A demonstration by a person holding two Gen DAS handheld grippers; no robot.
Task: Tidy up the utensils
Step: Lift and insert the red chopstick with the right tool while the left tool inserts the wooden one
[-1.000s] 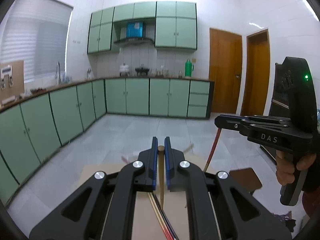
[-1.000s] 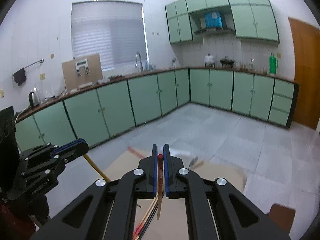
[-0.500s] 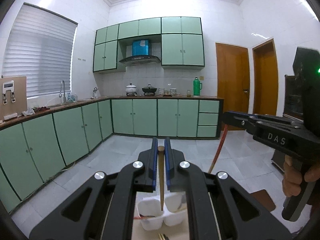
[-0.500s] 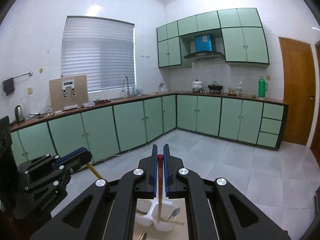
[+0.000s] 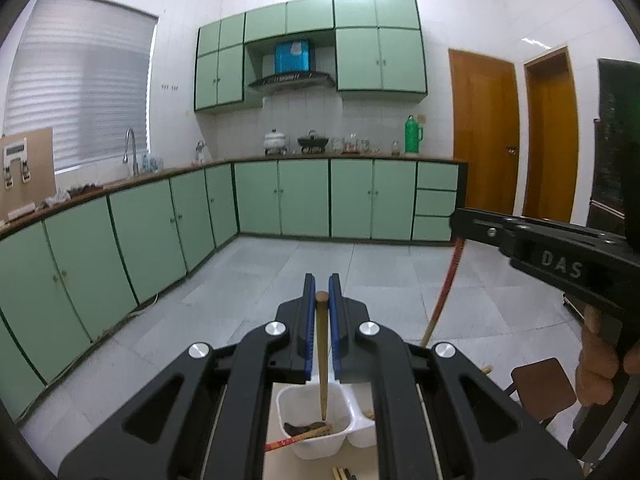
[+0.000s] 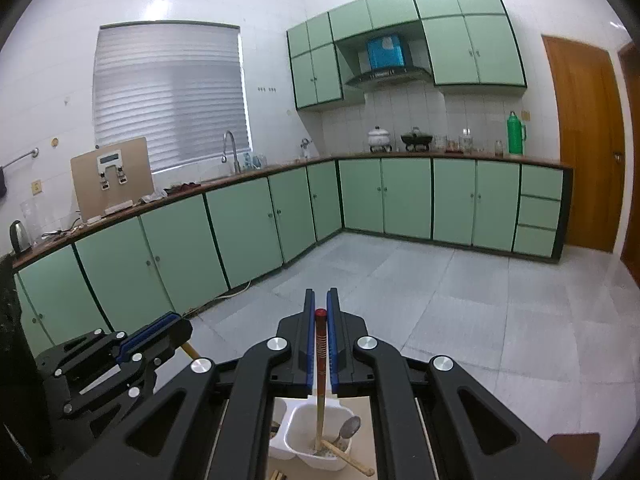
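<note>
Each tool, left [image 5: 321,300] and right [image 6: 321,312], clenches one chopstick upright over the white holder [image 6: 304,416], ready for dropping in.

The only lettering I can read is "DAS", in pale raised capitals on the black body of my right gripper [image 5: 558,268], seen at the right of the left wrist view. The red chopstick [image 6: 320,350] held in that gripper carries fine gold markings, too small for me to read.
</note>
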